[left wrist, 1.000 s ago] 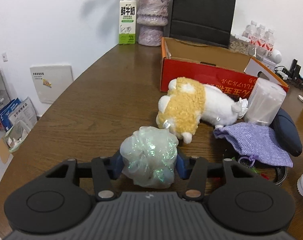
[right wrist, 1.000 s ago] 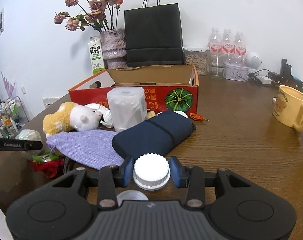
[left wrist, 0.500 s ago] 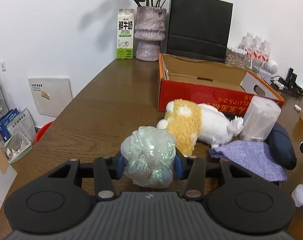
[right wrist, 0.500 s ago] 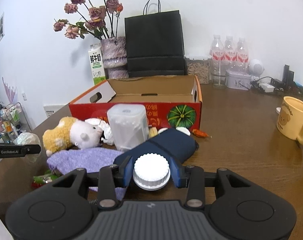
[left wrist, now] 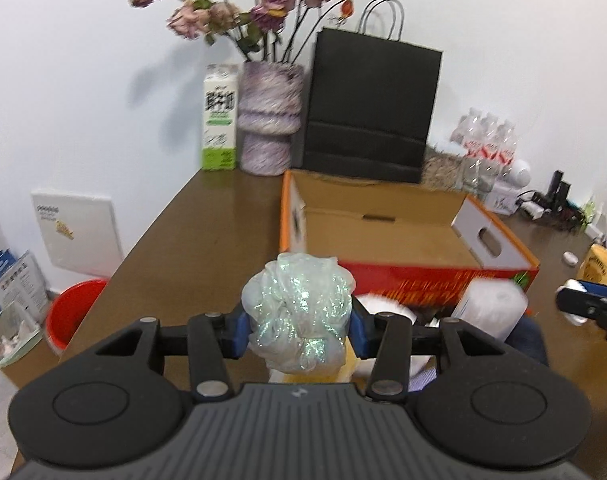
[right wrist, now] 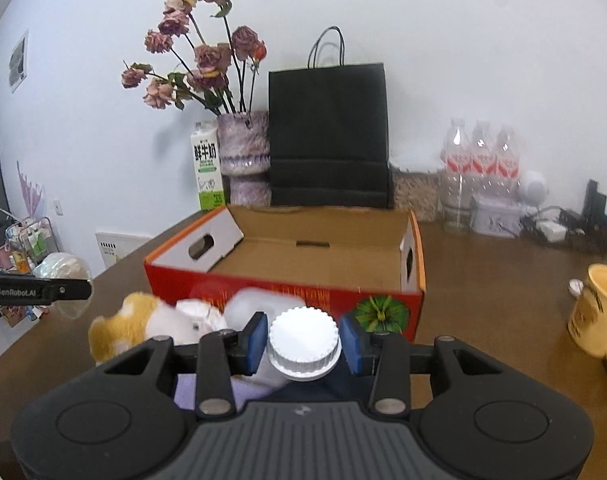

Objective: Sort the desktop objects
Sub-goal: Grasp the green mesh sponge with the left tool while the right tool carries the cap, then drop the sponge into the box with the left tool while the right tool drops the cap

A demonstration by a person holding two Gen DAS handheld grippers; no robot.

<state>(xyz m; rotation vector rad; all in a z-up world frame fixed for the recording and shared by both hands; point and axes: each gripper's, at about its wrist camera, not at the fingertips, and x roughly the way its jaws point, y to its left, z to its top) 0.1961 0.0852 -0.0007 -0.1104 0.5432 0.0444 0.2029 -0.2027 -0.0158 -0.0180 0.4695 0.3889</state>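
Iridescent crinkled plastic — a pale green bath pouf (left wrist: 297,312) — sits clamped between my left fingers (left wrist: 243,330), raised above the brown wooden desk (left wrist: 207,240); my right fingers (right wrist: 256,338) grip a white ribbed round cap (right wrist: 303,344); both hover before the open red cardboard box (right wrist: 287,276) — its floor bare.

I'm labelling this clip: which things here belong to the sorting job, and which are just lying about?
In the job:
- iridescent crinkly plastic ball, in left gripper
- white ribbed round cap, in right gripper
- open red cardboard box
- yellow-and-white plush toy

Lying about:
- black paper bag
- green-and-white milk carton
- yellow ceramic mug
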